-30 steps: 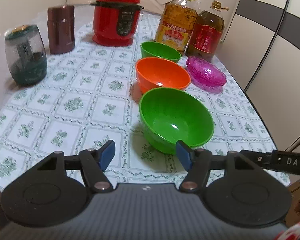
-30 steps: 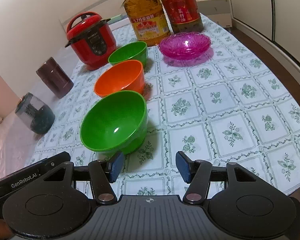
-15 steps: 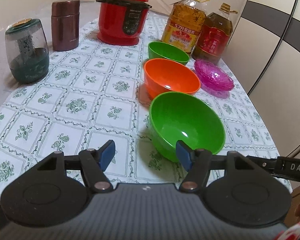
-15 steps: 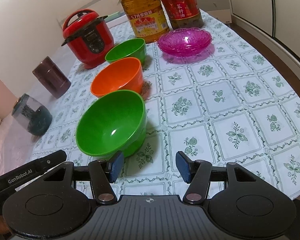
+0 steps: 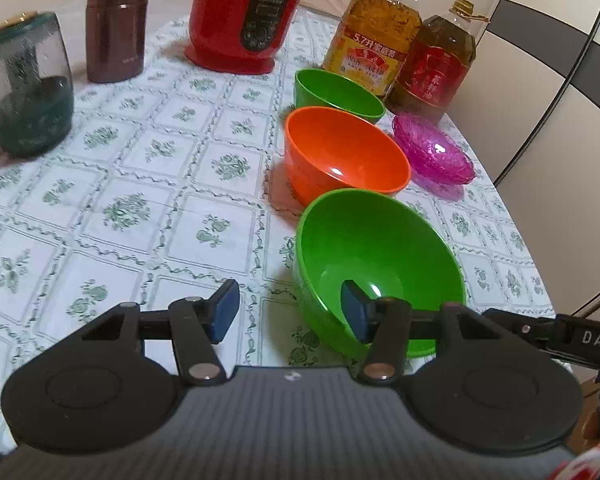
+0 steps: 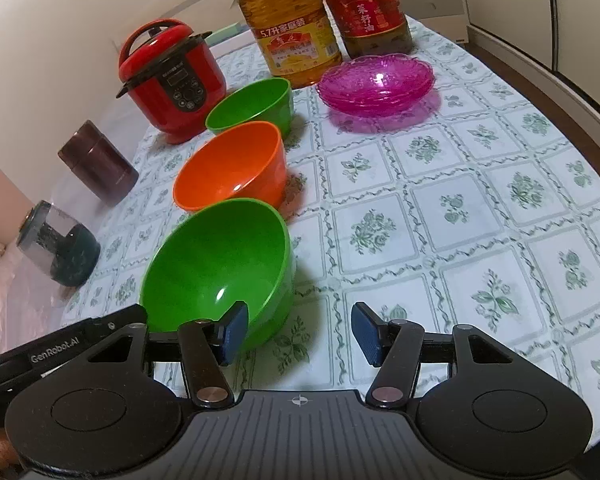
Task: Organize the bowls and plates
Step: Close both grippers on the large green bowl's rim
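Note:
Three bowls stand in a row on the tablecloth: a near green bowl (image 5: 380,264) (image 6: 216,264), an orange bowl (image 5: 344,156) (image 6: 232,172) and a far green bowl (image 5: 336,94) (image 6: 252,106). A stack of pink glass plates (image 5: 432,152) (image 6: 376,80) sits to their right. My left gripper (image 5: 290,312) straddles the near green bowl's left rim, one pad inside and one outside. Its jaws are closing and the pads do not touch the wall. My right gripper (image 6: 299,334) stands open at that bowl's right side, its left pad in front of the wall.
At the back stand a red electric cooker (image 5: 244,16), two oil bottles (image 5: 376,36) (image 5: 436,64), a maroon canister (image 5: 116,28) and a green-grey jar (image 5: 24,88). The table edge (image 5: 512,216) curves close on the right, beside a wardrobe.
Both grippers have moved forward and down to the near green bowl. The left jaws have narrowed, and the left gripper's right finger now reaches inside the bowl.

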A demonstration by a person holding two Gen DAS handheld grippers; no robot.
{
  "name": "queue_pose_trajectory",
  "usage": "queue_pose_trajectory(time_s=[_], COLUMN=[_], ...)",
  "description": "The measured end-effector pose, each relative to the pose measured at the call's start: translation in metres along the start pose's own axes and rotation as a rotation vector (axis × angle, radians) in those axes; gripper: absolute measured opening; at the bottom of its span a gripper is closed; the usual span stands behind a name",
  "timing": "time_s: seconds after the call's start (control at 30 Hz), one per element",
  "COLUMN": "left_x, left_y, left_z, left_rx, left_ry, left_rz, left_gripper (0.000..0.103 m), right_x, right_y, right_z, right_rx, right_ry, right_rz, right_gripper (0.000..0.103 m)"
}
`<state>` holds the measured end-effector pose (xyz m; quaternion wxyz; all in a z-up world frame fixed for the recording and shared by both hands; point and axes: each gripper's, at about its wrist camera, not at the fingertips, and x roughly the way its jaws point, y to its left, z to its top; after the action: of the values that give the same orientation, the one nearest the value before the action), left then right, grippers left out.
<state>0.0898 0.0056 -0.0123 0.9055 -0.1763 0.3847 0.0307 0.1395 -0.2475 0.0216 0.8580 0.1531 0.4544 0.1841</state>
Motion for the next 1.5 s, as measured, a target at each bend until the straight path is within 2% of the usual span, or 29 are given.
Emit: queue_pose_trajectory(time_s=[0.4,0.5,0.57,0.8,0.87,0.97,1.03,1.1,1.5], left_x=[0.027,0.032,0.035,0.042,0.043,0.044,0.043,0.042,0.021], left_y=[0.003,0.005,0.005,0.006,0.006,0.005,0.003,0.001,-0.004], left_z=[0.011,0.012,0.012,0.012,0.013,0.014,0.014,0.013,0.008], left_rx=[-0.021,-0.026,-0.031,-0.032,-0.032,-0.023,-0.014,-0.008,0.024], left_ry=[0.018,0.026,0.033,0.045,0.046,0.049,0.050,0.049,0.063], left_rz=[-0.016,-0.022,-0.029,-0.036,-0.039,-0.049,-0.050,-0.048,-0.047], left_gripper=[0.036,0.030,0.027,0.024,0.023,0.019,0.015,0.012,0.011], right_x=[0.028,0.035,0.040,0.052,0.055,0.056,0.056,0.055,0.033], right_y=[0.002,0.002,0.004,0.005,0.005,0.005,0.008,0.010,0.012], right_z=[0.015,0.017,0.017,0.017,0.017,0.018,0.018,0.017,0.008], right_rx=[-0.011,-0.018,-0.027,-0.034,-0.032,-0.028,-0.032,-0.035,-0.007], right_ry=[0.008,0.015,0.023,0.039,0.043,0.046,0.045,0.044,0.047], right_rz=[0.013,0.019,0.021,0.012,0.007,0.015,0.016,0.011,0.020], right_gripper=[0.057,0.055,0.047,0.035,0.027,0.017,0.014,0.014,0.013])
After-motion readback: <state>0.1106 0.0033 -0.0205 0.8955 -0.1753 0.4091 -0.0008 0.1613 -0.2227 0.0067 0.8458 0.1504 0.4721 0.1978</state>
